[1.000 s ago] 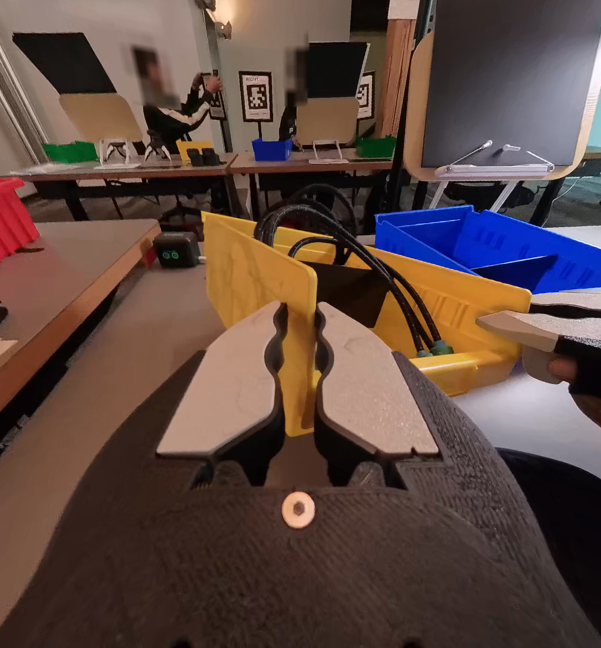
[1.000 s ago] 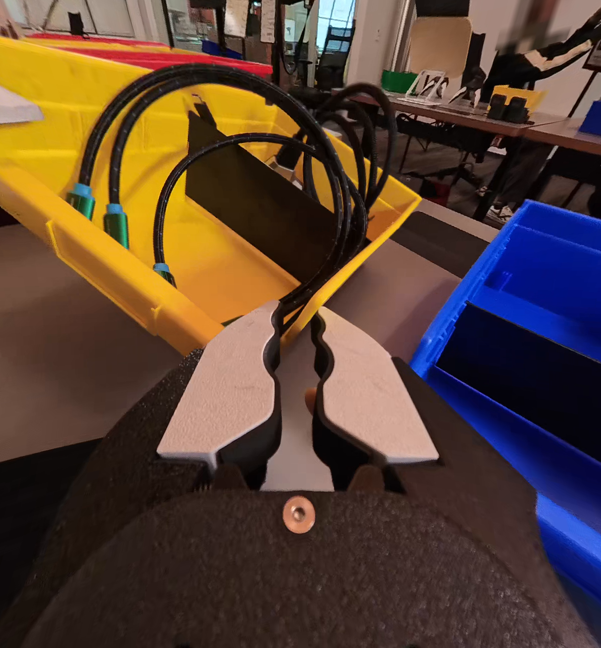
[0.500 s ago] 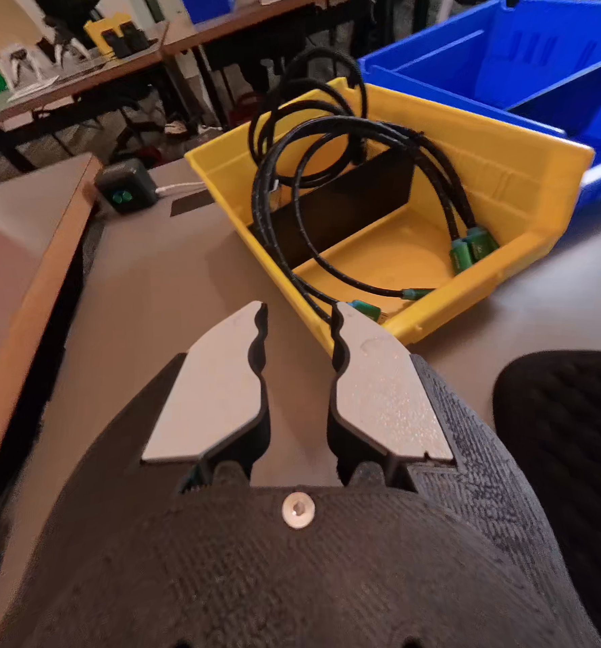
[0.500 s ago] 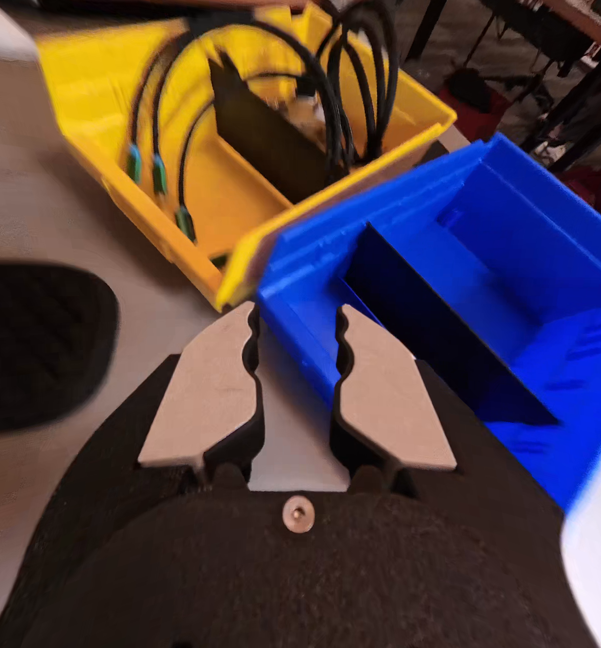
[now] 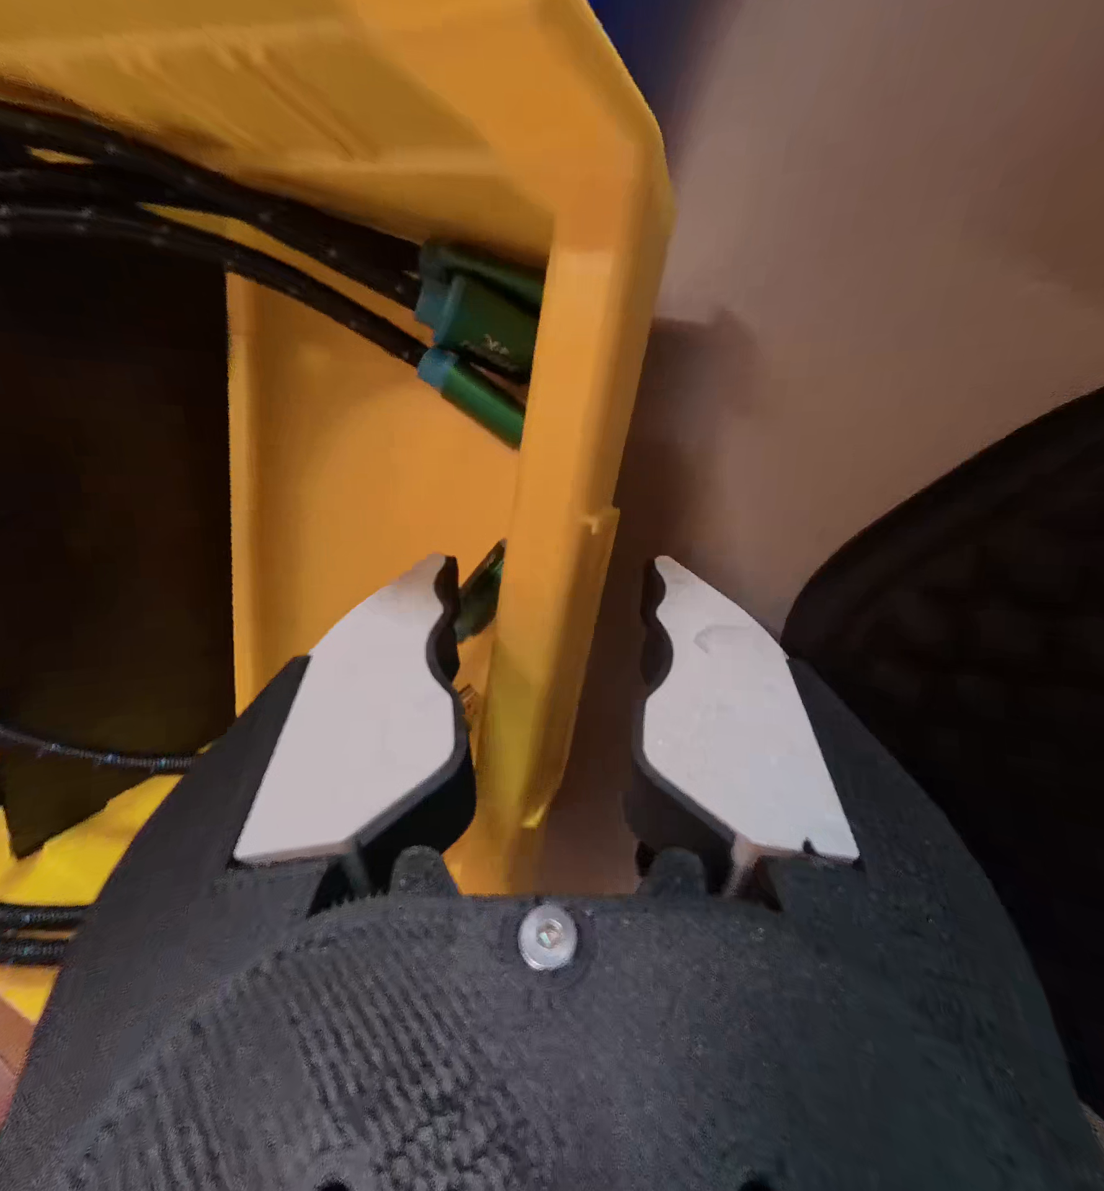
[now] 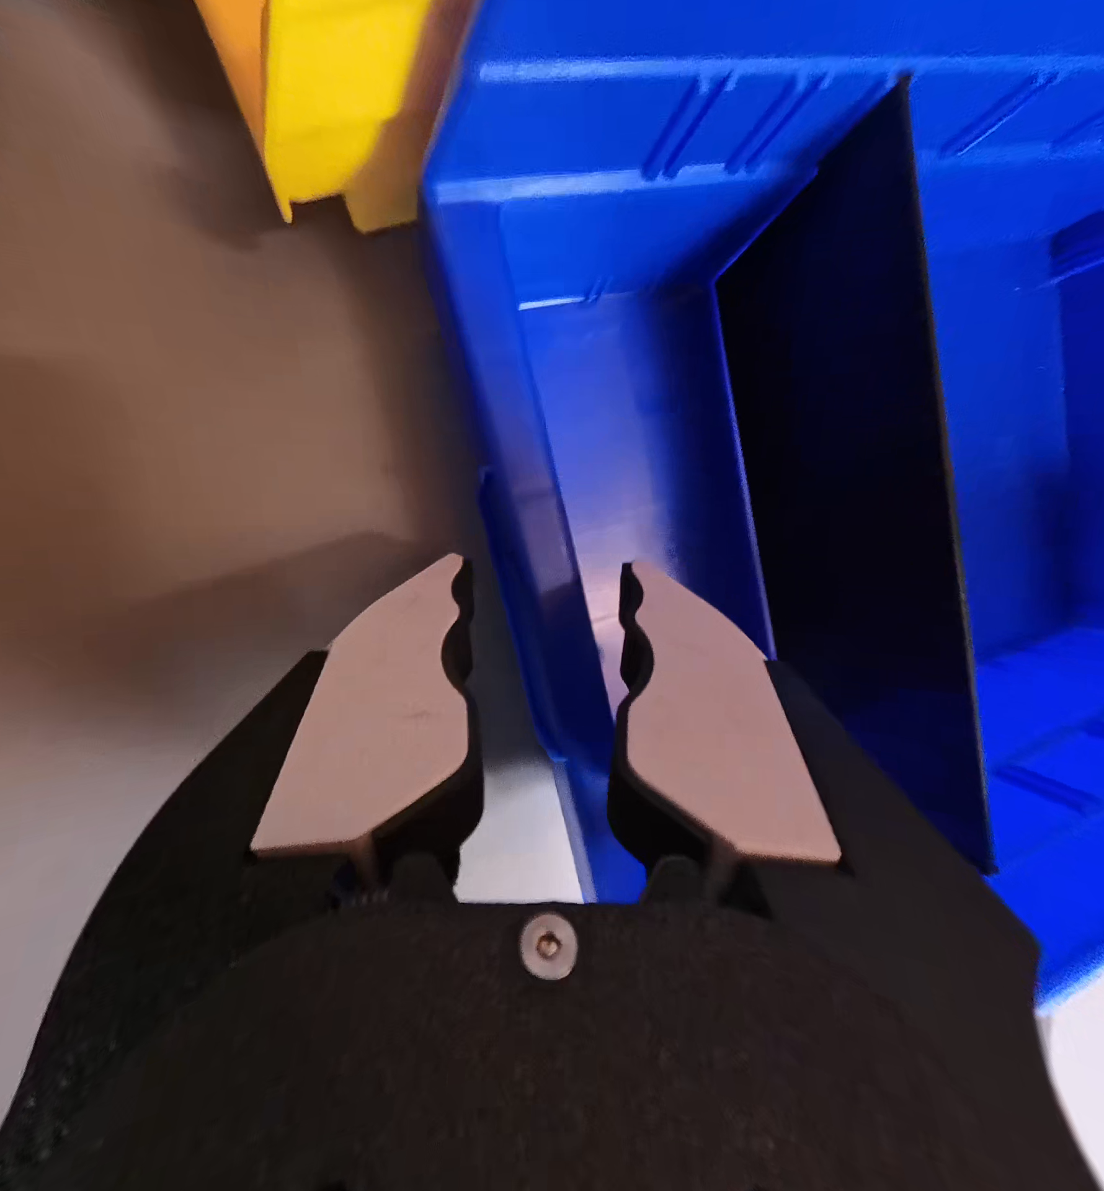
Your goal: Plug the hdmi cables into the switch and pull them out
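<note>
Left tool [image 5: 546, 567] is straddling yellow bin [image 5: 575, 451] wall, jaws apart; green plugs [image 5: 478, 335] at 11 o'clock, so re-aiming inward is advisable; right tool [image 6: 543, 567] gaping over blue bin [image 6: 536, 580] wall.

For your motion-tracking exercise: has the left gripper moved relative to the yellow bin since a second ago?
Yes. The left gripper, then shut on the yellow bin at its side wall, is now open and straddles the front lip, near the green cable plugs.

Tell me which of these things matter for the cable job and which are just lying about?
For the job:
- HDMI cables, black with green plugs
- yellow bin that holds them
- left gripper, open astride the bin's wall
- right gripper, open astride the blue bin's wall

Just there:
- blue bin
- black divider inside it
- table
</note>
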`<control>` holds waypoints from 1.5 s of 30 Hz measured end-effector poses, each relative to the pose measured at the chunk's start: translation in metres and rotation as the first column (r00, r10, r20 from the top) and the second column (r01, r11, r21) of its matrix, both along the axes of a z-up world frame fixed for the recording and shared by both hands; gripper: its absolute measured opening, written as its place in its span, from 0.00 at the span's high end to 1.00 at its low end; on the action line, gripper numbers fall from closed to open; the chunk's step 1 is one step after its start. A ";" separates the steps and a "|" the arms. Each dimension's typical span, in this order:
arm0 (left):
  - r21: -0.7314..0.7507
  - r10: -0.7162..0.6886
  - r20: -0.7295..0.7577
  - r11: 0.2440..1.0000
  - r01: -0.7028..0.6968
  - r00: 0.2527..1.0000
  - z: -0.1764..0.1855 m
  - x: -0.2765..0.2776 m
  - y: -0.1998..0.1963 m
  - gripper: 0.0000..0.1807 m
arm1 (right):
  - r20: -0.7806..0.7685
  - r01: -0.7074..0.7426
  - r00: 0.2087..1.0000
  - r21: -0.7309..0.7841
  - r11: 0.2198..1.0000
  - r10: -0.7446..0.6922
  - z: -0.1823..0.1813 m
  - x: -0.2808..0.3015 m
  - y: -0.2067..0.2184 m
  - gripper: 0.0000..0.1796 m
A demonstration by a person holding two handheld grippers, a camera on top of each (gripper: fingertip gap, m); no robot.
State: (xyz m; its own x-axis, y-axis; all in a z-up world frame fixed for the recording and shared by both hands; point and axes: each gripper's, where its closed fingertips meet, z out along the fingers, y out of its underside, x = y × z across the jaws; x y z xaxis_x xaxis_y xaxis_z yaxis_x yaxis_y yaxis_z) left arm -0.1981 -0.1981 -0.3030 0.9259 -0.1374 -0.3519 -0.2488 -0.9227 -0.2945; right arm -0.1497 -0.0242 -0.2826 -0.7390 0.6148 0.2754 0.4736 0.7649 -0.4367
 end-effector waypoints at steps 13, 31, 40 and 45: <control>0.025 -0.007 0.080 1.000 0.005 0.997 -0.005 0.001 0.012 0.82 | -0.063 0.047 0.997 0.101 0.994 -0.041 -0.003 0.030 0.024 0.84; 0.120 0.014 0.036 0.993 -0.019 0.999 -0.003 -0.022 0.037 0.83 | -0.085 0.368 0.929 0.126 0.921 -0.360 -0.005 0.164 0.173 0.84; 0.122 0.048 0.029 0.991 -0.051 0.998 -0.003 -0.058 0.055 0.83 | -0.059 0.445 0.896 0.122 0.887 -0.441 -0.006 0.167 0.256 0.84; 0.128 0.068 0.026 0.989 -0.070 0.997 -0.002 -0.078 0.062 0.82 | -0.057 0.486 0.874 0.095 0.869 -0.482 -0.005 0.159 0.287 0.83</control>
